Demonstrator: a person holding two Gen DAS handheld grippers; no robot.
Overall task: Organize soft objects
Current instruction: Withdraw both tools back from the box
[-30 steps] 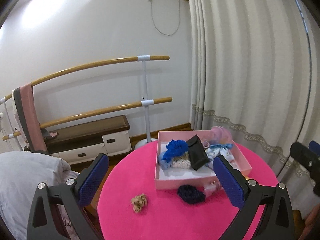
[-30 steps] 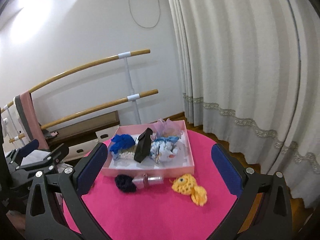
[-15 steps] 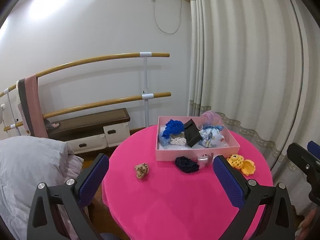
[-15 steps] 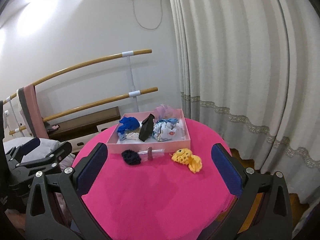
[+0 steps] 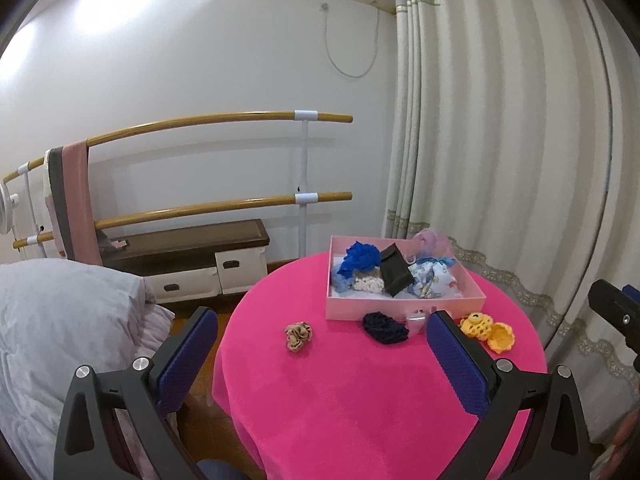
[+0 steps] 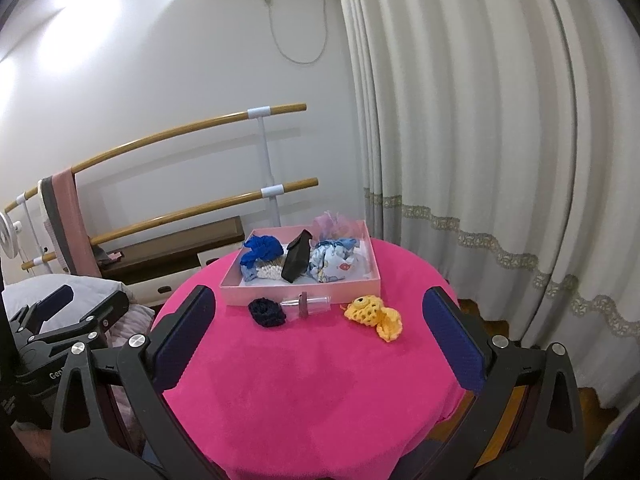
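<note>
Hovering apart, left tool [image 5: 320, 344] and right tool [image 6: 320, 320] both spread wide, pink box [image 6: 304, 290] near table [image 6: 320, 392] far edge

Both wrist cameras look forward and slightly downward from beyond the near edge of the round pink table [image 5: 360, 400], neither close to it. The left view stands leftward, the right view rightward. Both share the table's far edge with the pink box [image 6: 304, 295], and the curtain [image 6: 460, 120].
</note>
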